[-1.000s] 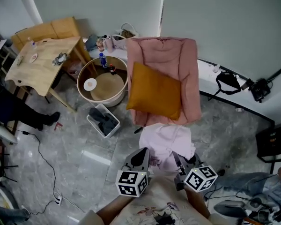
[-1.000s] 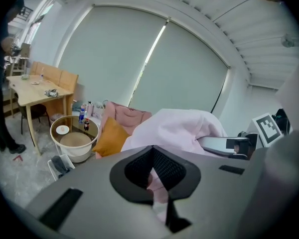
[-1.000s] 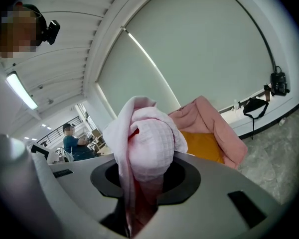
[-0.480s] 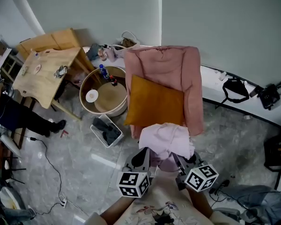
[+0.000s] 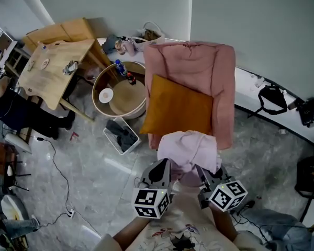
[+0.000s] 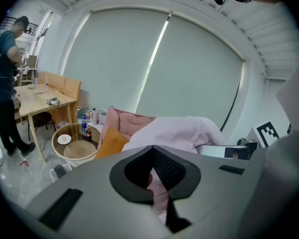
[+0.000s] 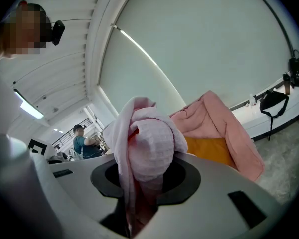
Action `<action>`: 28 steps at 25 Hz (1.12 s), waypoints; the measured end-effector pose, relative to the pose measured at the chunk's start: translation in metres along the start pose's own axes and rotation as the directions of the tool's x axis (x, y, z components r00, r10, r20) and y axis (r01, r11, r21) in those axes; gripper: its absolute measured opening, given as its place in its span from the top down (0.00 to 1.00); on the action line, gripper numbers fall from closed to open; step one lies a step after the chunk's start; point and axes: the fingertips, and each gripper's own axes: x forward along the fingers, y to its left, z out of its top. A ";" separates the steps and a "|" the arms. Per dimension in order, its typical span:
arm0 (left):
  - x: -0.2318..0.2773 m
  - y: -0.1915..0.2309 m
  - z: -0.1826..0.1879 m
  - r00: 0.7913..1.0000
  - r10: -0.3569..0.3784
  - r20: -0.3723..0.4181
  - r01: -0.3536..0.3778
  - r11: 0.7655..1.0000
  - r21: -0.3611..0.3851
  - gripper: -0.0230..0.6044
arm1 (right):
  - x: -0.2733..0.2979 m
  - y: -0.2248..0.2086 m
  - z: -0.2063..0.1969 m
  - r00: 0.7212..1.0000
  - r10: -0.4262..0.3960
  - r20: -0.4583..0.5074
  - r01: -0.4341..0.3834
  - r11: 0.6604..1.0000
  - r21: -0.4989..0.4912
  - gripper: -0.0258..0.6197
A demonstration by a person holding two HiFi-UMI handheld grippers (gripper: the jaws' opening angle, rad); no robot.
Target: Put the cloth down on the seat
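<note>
A pale pink cloth (image 5: 188, 149) hangs bunched between my two grippers, just in front of the pink armchair (image 5: 222, 88). An orange cushion (image 5: 178, 106) leans on the chair's seat and back. My left gripper (image 5: 161, 171) is shut on the cloth's left part, and the cloth (image 6: 174, 133) drapes away over its jaws. My right gripper (image 5: 206, 178) is shut on the right part, where the cloth (image 7: 147, 148) stands up in a wad from between the jaws. The cloth's far edge lies over the front edge of the seat in the head view.
Left of the chair stands a round wooden tub table (image 5: 120, 95) with bottles, and a white basket (image 5: 121, 135) sits on the floor before it. Further left are a wooden table (image 5: 57, 69) and a person (image 5: 10, 111). A black bag (image 5: 272, 95) lies on the ledge at right.
Both grippers, still holding the cloth, have come a little closer to the armchair. The chair and cushion now look larger and nearer in the head view.
</note>
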 end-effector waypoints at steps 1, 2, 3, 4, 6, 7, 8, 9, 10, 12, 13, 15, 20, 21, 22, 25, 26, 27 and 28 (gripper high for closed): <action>0.003 0.004 0.002 1.000 0.000 0.001 0.000 1.000 -0.006 0.96 | 0.005 0.001 0.001 1.000 0.000 -0.004 0.000 1.000 -0.004 0.74; 0.005 0.008 0.003 1.000 -0.002 0.000 0.002 1.000 -0.010 0.96 | 0.010 0.002 0.003 1.000 -0.001 -0.007 0.001 1.000 -0.008 0.74; 0.008 0.012 0.005 1.000 -0.006 -0.002 0.006 1.000 -0.012 0.96 | 0.014 0.003 0.004 1.000 -0.005 -0.008 0.005 1.000 -0.010 0.74; 0.011 0.016 0.006 1.000 -0.012 -0.007 0.012 1.000 -0.014 0.96 | 0.019 0.004 0.006 1.000 -0.011 -0.009 0.011 1.000 -0.010 0.74; 0.018 0.026 0.013 1.000 -0.027 -0.017 0.026 1.000 -0.017 0.96 | 0.030 0.005 0.010 1.000 -0.028 -0.009 0.028 1.000 -0.002 0.74; 0.022 0.032 0.019 0.999 -0.035 -0.016 0.034 0.999 -0.014 0.96 | 0.036 0.007 0.013 0.999 -0.036 -0.008 0.036 0.999 0.000 0.74; 0.025 0.038 0.026 0.999 -0.042 -0.012 0.042 0.999 -0.010 0.96 | 0.043 0.010 0.016 0.999 -0.041 -0.006 0.041 0.999 0.001 0.74; 0.027 0.044 0.033 0.999 -0.048 -0.008 0.048 0.999 -0.007 0.96 | 0.049 0.014 0.019 0.999 -0.045 -0.004 0.045 0.999 0.000 0.74; 0.030 0.050 0.039 0.999 -0.052 -0.006 0.052 0.999 -0.007 0.96 | 0.055 0.017 0.023 0.999 -0.046 0.000 0.046 0.999 0.000 0.74; 0.037 0.064 0.051 0.998 -0.062 -0.005 0.062 0.998 -0.013 0.96 | 0.066 0.023 0.030 0.999 -0.053 0.013 0.053 0.999 0.006 0.74; 0.039 0.070 0.056 0.998 -0.068 -0.006 0.068 0.998 -0.015 0.96 | 0.072 0.026 0.033 0.998 -0.059 0.020 0.059 0.998 0.010 0.74; 0.044 0.083 0.066 0.997 -0.078 -0.007 0.078 0.997 -0.015 0.96 | 0.083 0.031 0.039 0.997 -0.069 0.033 0.069 0.998 0.013 0.74; 0.058 0.106 0.084 0.994 -0.106 0.004 0.106 0.994 -0.017 0.96 | 0.105 0.041 0.054 0.995 -0.083 0.063 0.083 0.997 0.004 0.74; 0.060 0.109 0.086 0.993 -0.115 0.004 0.115 0.993 -0.018 0.96 | 0.108 0.043 0.055 0.994 -0.090 0.068 0.090 0.996 0.000 0.74; 0.061 0.111 0.088 0.992 -0.125 0.003 0.125 0.992 -0.017 0.96 | 0.112 0.044 0.057 0.992 -0.098 0.073 0.099 0.995 -0.001 0.74; 0.065 0.118 0.091 0.987 -0.158 -0.005 0.158 0.987 -0.010 0.96 | 0.122 0.049 0.060 0.989 -0.114 0.091 0.113 0.993 0.019 0.74; 0.066 0.121 0.092 0.986 -0.167 -0.009 0.167 0.986 -0.008 0.96 | 0.125 0.050 0.060 0.988 -0.118 0.097 0.115 0.993 0.033 0.74; 0.066 0.125 0.092 0.984 -0.175 -0.012 0.175 0.985 -0.007 0.96 | 0.129 0.052 0.059 0.987 -0.121 0.103 0.117 0.992 0.044 0.74; 0.067 0.128 0.091 0.983 -0.183 -0.014 0.182 0.983 -0.008 0.96 | 0.132 0.054 0.057 0.986 -0.126 0.107 0.121 0.991 0.052 0.74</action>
